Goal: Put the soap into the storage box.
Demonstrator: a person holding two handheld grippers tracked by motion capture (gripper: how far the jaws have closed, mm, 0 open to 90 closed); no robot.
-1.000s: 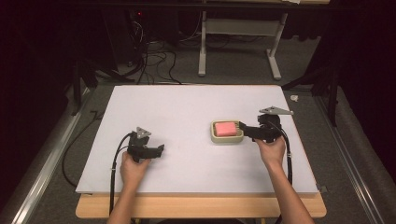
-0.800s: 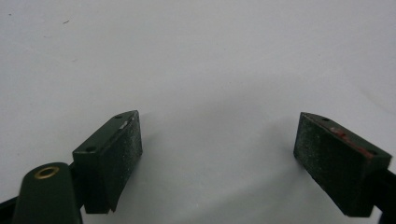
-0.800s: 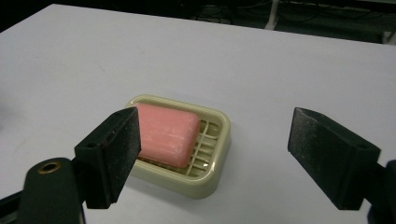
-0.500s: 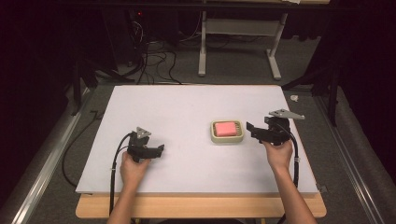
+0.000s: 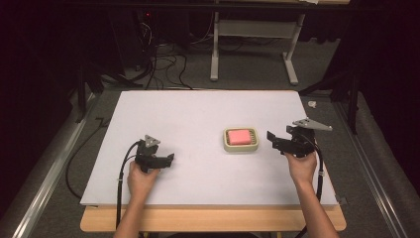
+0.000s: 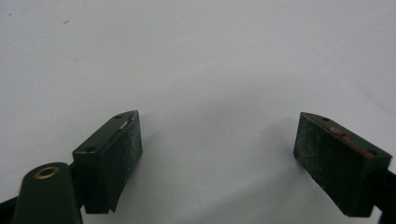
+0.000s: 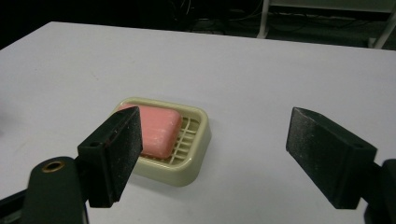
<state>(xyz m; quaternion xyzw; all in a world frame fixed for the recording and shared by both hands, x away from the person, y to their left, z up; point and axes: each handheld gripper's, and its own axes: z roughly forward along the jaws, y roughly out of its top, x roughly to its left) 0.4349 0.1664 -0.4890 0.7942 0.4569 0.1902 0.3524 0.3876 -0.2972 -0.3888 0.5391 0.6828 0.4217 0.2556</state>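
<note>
On the white table top [image 5: 198,119], a cream soap dish [image 5: 240,140] sits right of centre, a pink soap bar [image 5: 238,136] lying in it toward one end, slatted floor bare at the other. Wide bare surface all round the dish; far edge and left edge well off, near edge with its wooden lip toward the person.

Right gripper [image 5: 271,140] hangs just right of the dish, apart from it, jaws pointing at it and standing fairly wide with nothing between them. From its own view, the dish [image 7: 163,140] lies ahead, partly behind one jaw, open table beyond. Right table edge is near that hand.

Left gripper [image 5: 170,159] rests low at the near left, jaws wide, empty, only bare table [image 6: 196,70] ahead of it; well apart from the dish.

Against a second ago: right gripper was at the dish rim; now drawn back rightward, gap showing, its jaws having closed a little, empty. Dish, soap and left gripper unchanged.
</note>
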